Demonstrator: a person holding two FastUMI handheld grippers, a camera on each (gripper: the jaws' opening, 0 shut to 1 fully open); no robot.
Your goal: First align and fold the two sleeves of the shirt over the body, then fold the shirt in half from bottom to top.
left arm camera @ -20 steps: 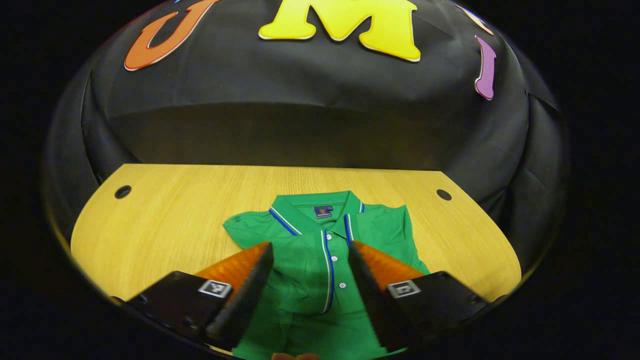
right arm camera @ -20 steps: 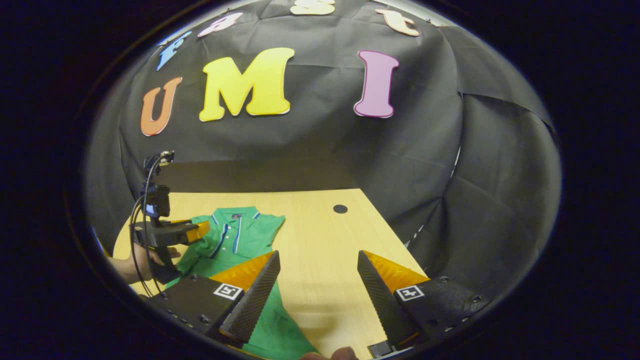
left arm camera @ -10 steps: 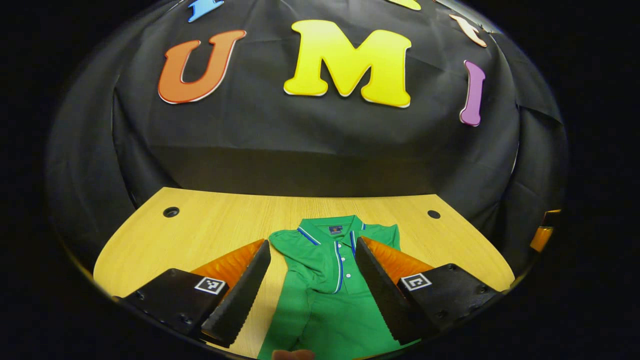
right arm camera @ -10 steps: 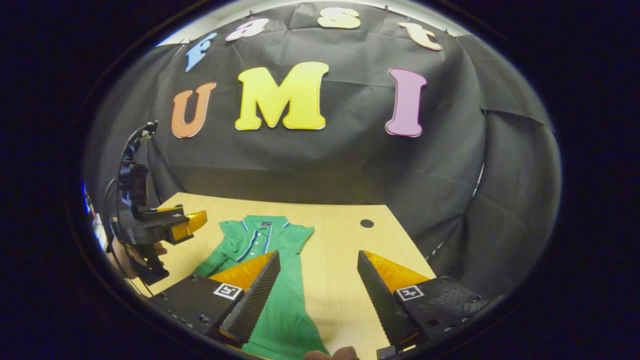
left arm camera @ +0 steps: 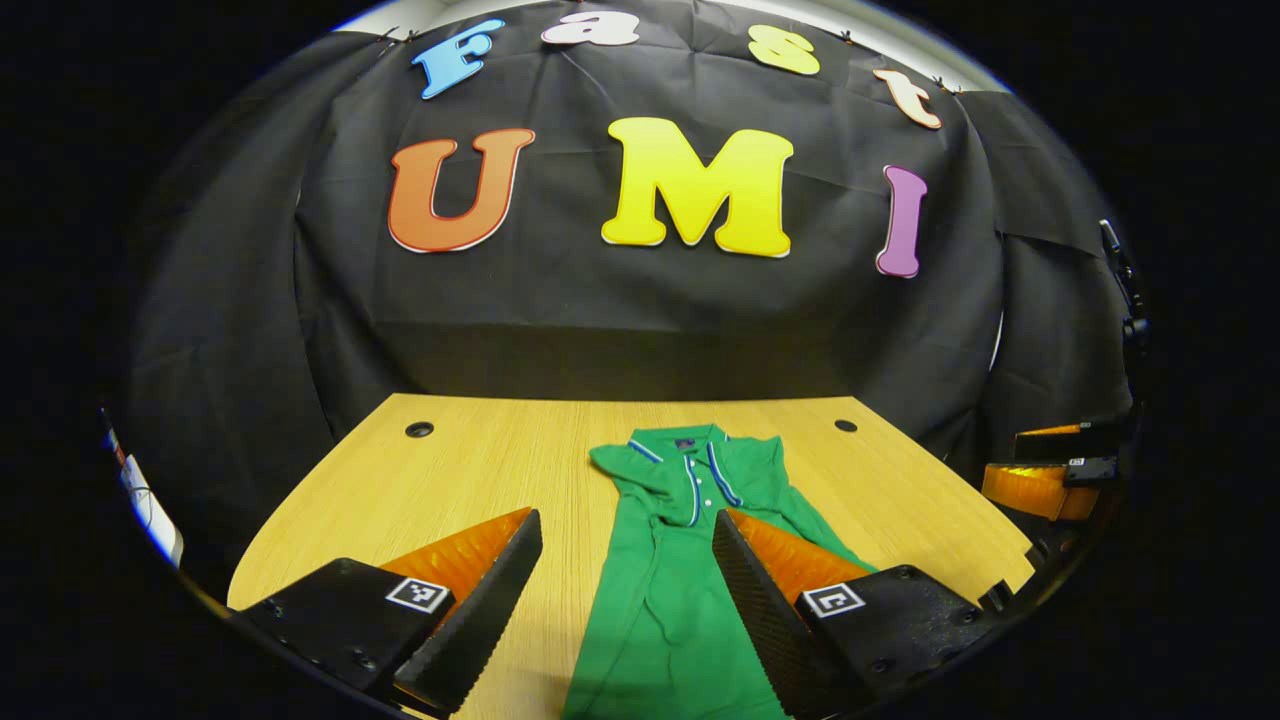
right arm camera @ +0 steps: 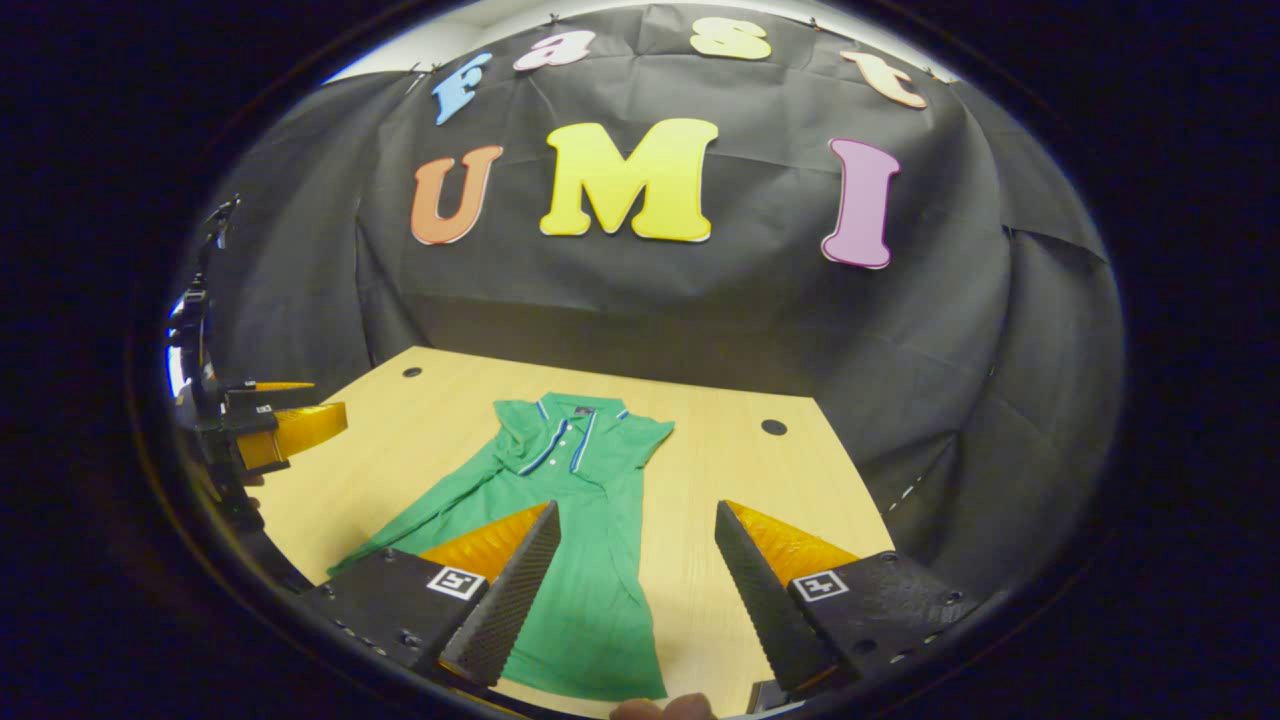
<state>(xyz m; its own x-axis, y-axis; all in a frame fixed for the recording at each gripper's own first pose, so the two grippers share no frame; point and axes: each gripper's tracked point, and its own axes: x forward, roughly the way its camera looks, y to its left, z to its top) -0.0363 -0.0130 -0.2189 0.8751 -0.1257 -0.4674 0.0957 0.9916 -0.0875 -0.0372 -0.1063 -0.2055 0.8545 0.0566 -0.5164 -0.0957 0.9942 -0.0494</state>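
With both sleeves lying folded in over the body, the green shirt (right arm camera: pixel 575 560) sits as a narrow strip on the wooden table (right arm camera: pixel 700 480), collar toward the booth wall and hem at the near table edge; judged from this, step 1 is done and the bottom-to-top fold is the step in hand. Left gripper (left arm camera: pixel 625 590): jaws released and wide apart, empty, above the shirt's lower half, with its right finger over the cloth's right side and its left finger over bare wood beside the shirt. Right gripper (right arm camera: pixel 635 590): jaws likewise spread, empty, straddling the shirt's right edge near the hem. Neither touches cloth. To do this fold well, the 2 grippers should each take 1 hem corner, pinching all layers so the tucked sleeve does not slip out, then lift level and carry the hem toward the collar (left arm camera: pixel 690 445) in step. Risk: the shirt's left flank looks rumpled and flares outward near the hem in the right gripper view, so an uneven lift would skew the fold. Land the hem square just short of the collar.
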